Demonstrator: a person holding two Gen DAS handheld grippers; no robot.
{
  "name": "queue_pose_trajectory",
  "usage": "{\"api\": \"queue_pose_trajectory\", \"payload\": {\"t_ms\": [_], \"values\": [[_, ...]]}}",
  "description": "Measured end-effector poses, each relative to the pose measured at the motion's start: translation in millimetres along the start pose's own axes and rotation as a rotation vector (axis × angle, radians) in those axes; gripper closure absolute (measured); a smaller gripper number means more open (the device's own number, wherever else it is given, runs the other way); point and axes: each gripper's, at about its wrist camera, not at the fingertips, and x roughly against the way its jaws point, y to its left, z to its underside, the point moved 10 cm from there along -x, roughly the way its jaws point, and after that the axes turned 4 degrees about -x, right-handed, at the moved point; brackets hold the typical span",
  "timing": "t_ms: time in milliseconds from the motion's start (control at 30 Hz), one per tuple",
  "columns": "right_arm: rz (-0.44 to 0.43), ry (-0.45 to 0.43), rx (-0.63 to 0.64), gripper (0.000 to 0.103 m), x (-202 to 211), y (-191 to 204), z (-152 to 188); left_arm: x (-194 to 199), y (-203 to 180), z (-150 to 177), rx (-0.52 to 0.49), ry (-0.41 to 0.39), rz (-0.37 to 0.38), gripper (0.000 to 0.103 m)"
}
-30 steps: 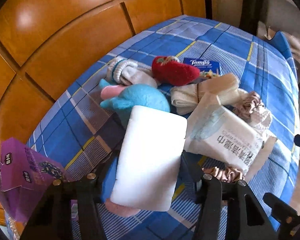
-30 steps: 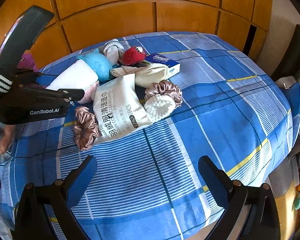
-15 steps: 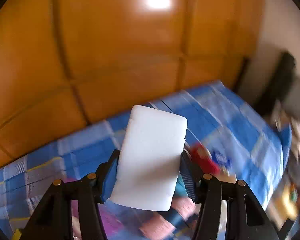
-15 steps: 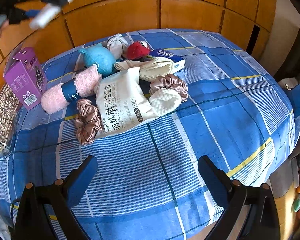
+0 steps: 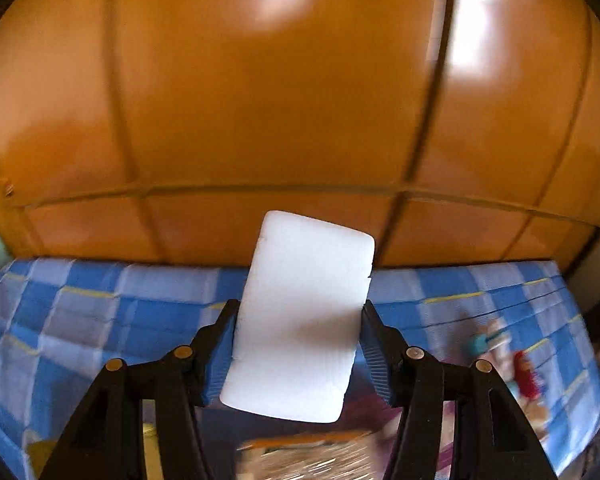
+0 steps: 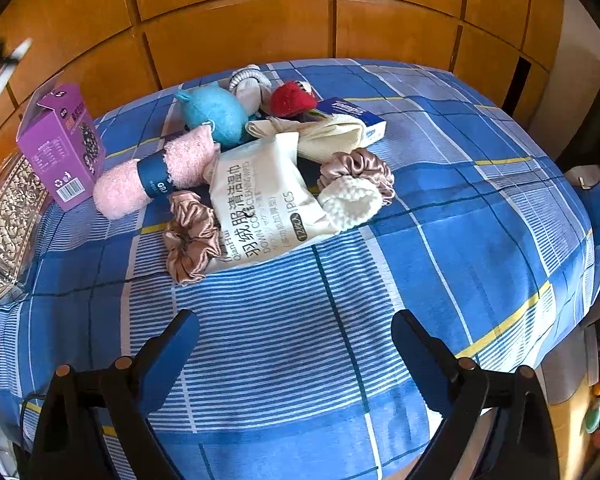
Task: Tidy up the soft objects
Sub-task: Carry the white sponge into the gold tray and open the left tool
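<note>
Blue plaid bedspread [image 6: 460,200]; left gripper [image 5: 300,320] clamps white sponge [image 5: 300,312]

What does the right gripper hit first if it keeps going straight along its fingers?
Likely the blue checked tablecloth itself: the open right gripper points at bare cloth just short of the white wipes pack. Depth is unclear; a shallower path would reach the pack first.

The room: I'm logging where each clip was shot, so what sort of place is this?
Probably a bedroom at home: a bed under a blue checked sheet, wooden panelling behind it, and scrunchies, plush toys and a wipes pack piled on it.
</note>
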Motion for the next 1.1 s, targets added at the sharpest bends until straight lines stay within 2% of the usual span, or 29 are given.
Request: {"api": "queue_pose_trajectory", "payload": {"t_ms": [100,200,333,467,700,767,933,1067,1100], "values": [[-0.015,-0.012,0.025,0.006,4,8,-3,4,43,27,0.053,0.021,-0.032,0.045],[-0.03,-0.031,0.066,0.013,8,20,-8,15,86,60,0.105,0.044,-0.056,0.045],[-0.045,-0.072,0.116,0.019,13,36,-20,30,115,104,0.146,0.068,-0.068,0.045],[-0.036,-0.096,0.204,0.027,8,58,-34,50,126,139,0.19,0.085,-0.066,0.044],[0.031,-0.141,0.321,0.027,-2,79,-52,68,141,203,0.263,0.133,-0.068,0.044],[0.04,-0.13,0.346,0.036,-8,81,-53,65,143,222,0.299,0.166,-0.053,0.044],[0.099,-0.128,0.399,0.05,-18,80,-51,51,145,261,0.375,0.233,-0.039,0.044],[0.145,-0.137,0.425,0.062,-19,76,-50,36,149,268,0.472,0.268,-0.017,0.044],[0.16,-0.14,0.436,0.062,-19,75,-49,33,150,267,0.487,0.269,-0.02,0.044]]}}
